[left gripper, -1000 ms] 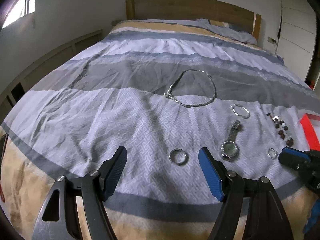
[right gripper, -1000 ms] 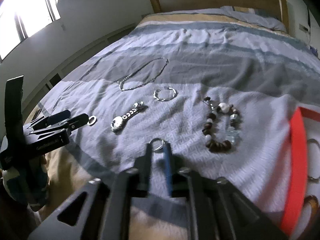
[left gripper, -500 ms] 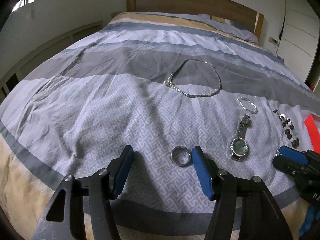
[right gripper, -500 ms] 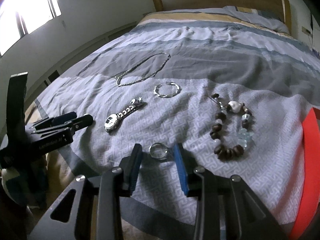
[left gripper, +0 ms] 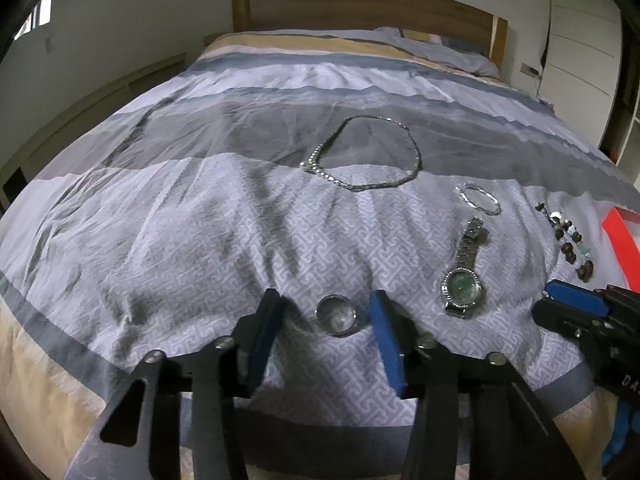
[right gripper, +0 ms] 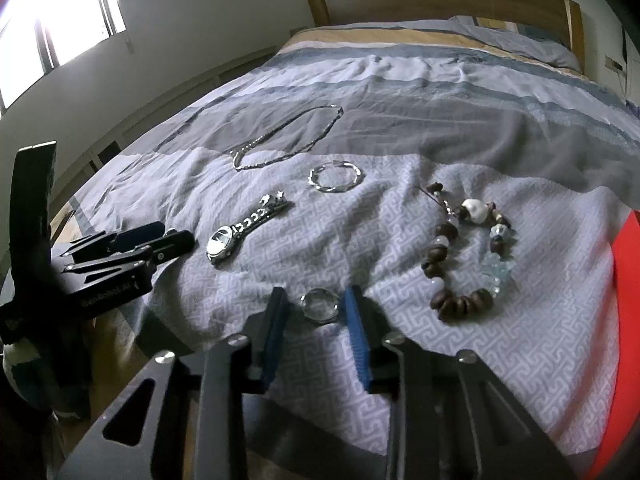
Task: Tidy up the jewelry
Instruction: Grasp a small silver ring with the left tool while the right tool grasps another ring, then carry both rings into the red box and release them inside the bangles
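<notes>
Jewelry lies spread on a striped bedspread (left gripper: 200,240). A wide silver ring (left gripper: 336,330) lies between the blue pads of my left gripper (left gripper: 326,306). Its jaws are closing, with a gap still on each side of the ring. A thinner silver ring (right gripper: 320,320) lies between the pads of my right gripper (right gripper: 316,300). Those jaws are closing too, the right pad almost at the ring but clear of it. From the side, the left gripper (right gripper: 176,234) and the right gripper (left gripper: 544,302) show low over the bed's front edge.
Farther back lie a silver necklace (left gripper: 360,152), a twisted bangle (left gripper: 478,199), a silver watch (left gripper: 462,284) and a beaded bracelet (right gripper: 468,256). A red box (right gripper: 624,320) sits at the right edge. A wooden headboard (left gripper: 360,4) stands at the far end.
Both grippers sank toward the bedspread and their jaws narrowed. The wide ring now sits midway between the left pads. The thin ring went from just beyond the right tips to between them.
</notes>
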Action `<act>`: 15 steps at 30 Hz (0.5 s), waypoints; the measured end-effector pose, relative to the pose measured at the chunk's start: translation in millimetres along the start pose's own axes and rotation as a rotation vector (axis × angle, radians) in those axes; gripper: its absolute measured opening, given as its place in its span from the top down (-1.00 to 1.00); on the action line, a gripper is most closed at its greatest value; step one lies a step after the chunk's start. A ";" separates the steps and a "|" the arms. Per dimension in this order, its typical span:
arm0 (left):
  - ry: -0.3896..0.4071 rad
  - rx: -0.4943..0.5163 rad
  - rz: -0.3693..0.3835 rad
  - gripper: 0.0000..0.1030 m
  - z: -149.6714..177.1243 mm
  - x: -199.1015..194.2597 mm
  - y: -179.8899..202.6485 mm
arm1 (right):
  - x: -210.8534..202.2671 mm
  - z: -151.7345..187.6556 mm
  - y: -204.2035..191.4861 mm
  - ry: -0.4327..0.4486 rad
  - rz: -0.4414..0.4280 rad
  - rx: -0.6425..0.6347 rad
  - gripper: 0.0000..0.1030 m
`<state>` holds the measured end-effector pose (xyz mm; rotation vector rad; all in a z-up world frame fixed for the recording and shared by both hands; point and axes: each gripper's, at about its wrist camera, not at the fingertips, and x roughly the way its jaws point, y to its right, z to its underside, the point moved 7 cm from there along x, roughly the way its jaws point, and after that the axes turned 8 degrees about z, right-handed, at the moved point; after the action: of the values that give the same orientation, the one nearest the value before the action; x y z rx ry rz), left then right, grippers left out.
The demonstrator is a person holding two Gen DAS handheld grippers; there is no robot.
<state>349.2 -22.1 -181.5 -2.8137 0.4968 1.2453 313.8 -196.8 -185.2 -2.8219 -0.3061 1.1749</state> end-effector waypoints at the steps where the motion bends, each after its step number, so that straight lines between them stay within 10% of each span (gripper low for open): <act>1: -0.001 0.002 0.003 0.27 0.2 0.6 0.4 | 0.2 0.0 1.1 -0.001 -0.004 0.004 0.61; 6: -0.007 0.028 0.013 0.60 1.6 2.4 6.5 | 0.5 -0.1 0.1 0.001 -0.012 0.006 0.64; 15: 0.016 0.063 0.003 0.61 0.1 -10.5 14.0 | -11.4 -2.7 -0.4 0.028 -0.019 0.006 0.65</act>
<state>338.4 -32.6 -172.4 -2.7739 0.5316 1.1869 307.8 -198.8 -175.3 -2.8209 -0.3260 1.1292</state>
